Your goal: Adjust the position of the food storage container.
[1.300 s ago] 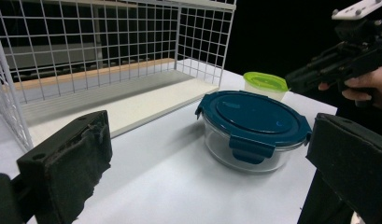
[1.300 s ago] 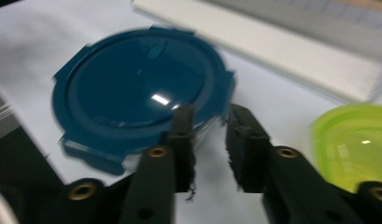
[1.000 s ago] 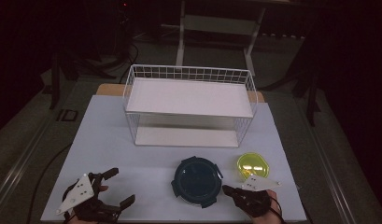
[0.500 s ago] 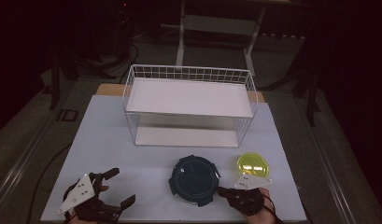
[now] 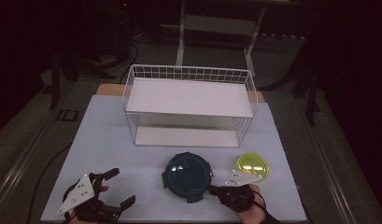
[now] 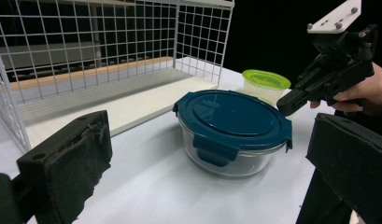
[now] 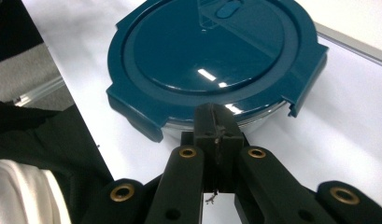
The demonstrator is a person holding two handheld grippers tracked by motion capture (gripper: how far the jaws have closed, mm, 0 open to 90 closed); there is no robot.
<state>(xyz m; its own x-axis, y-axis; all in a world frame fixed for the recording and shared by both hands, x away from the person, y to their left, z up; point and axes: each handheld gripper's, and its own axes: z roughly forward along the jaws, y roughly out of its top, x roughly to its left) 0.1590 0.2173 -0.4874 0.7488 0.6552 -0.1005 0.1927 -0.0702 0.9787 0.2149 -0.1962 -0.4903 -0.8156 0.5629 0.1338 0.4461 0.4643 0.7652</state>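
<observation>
A round glass container with a dark blue clip lid (image 5: 187, 176) stands at the table's front centre. My right gripper (image 5: 212, 189) is shut with nothing between its jaws. Its tip (image 7: 215, 122) points at the container's (image 7: 212, 56) near rim, just under the lid edge; I cannot tell whether it touches. My left gripper (image 5: 119, 187) rests at the front left, open wide and empty, a hand's width from the container (image 6: 230, 126). A small tub with a yellow-green lid (image 5: 253, 165) sits to the right of the blue-lidded one.
A white two-level wire rack (image 5: 188, 107) stands behind the containers, both shelves bare. The white tabletop (image 5: 109, 140) has free room on its left half. The table's front edge runs just below both hands.
My right gripper has swung left, from in front of the yellow-green tub to the blue-lidded container's rim. The left gripper has barely shifted.
</observation>
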